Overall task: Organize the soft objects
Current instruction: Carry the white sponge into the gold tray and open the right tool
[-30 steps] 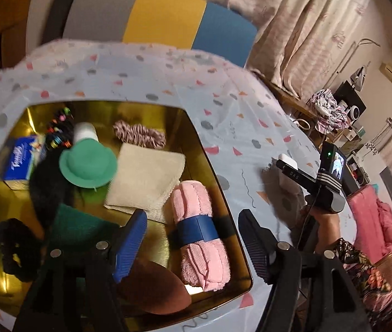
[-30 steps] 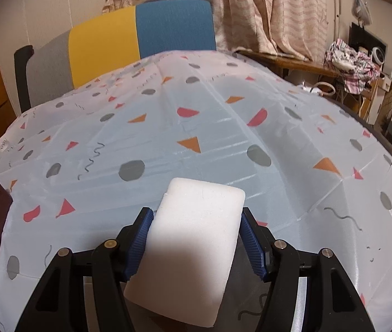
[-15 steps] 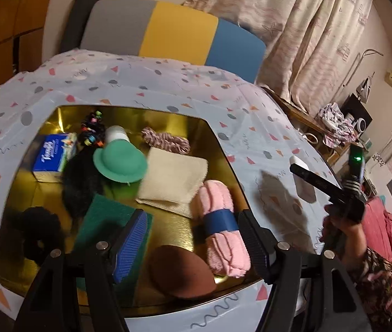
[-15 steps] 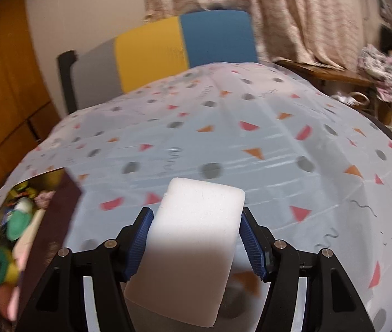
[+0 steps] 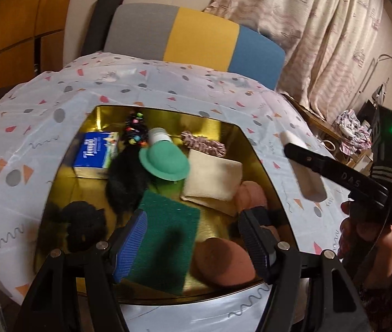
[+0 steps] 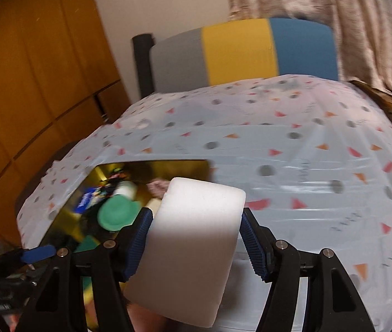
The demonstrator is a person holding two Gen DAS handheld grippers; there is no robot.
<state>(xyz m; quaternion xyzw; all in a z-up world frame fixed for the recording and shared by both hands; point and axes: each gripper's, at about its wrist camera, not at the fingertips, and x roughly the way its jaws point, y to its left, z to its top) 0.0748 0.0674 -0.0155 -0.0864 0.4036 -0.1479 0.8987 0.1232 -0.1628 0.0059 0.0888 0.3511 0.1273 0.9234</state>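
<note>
Evidently bound for the gold tray (image 5: pixel 254 149), the white sponge (image 6: pixel 193 238) sits clamped in the right gripper (image 6: pixel 194 244); the left gripper (image 5: pixel 193 242) hovers open-jawed, empty, above it.

Warm, dim indoor light with a yellowish cast. The gold tray (image 5: pixel 254 149) throws glare and reflections. Right wrist view is smeared with motion blur, especially the chair (image 6: pixel 240 52) and tablecloth (image 6: pixel 306 149). Heavy fisheye bending, black vignette in the corners. The white sponge (image 6: pixel 193 243) is half in shadow.
</note>
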